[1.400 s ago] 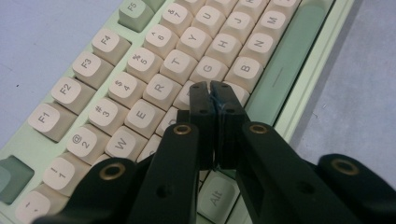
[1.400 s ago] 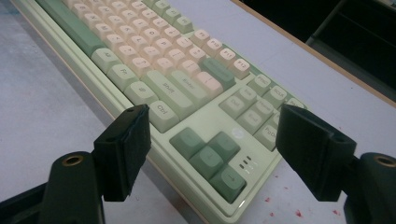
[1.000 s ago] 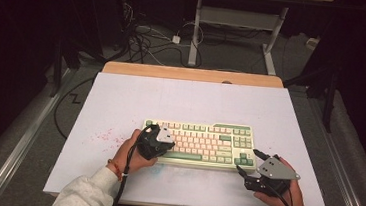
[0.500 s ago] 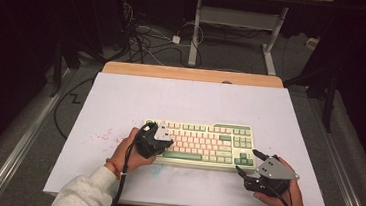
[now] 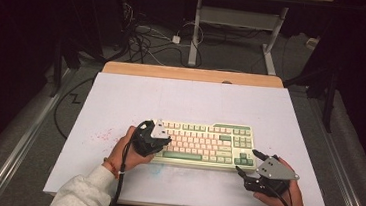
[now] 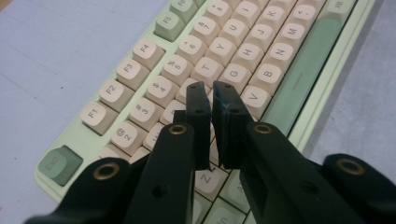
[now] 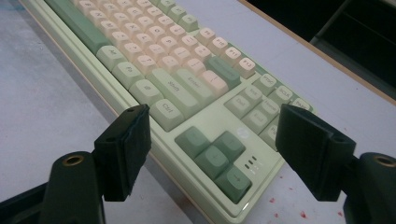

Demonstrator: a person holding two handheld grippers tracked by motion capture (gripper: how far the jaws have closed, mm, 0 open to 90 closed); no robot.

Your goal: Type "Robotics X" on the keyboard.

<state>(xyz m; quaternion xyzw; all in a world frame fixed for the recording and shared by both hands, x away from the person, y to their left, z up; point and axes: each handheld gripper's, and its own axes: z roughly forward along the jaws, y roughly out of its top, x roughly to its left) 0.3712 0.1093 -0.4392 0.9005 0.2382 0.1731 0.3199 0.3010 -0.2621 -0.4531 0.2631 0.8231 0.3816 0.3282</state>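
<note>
the left tongs [image 6: 212, 100] are pinched almost together with nothing between them, tips poised right above the keyboard's [image 5: 202, 142] letter rows near its left end. the right tongs [image 5: 247, 164] gape wide, just off the keyboard's right near corner by the arrow keys [image 7: 215, 156]. the keyboard lies lengthwise across the white table [image 5: 121, 102], close to the person; the left hand looks nearer. pale green case, cream and green keycaps.
</note>
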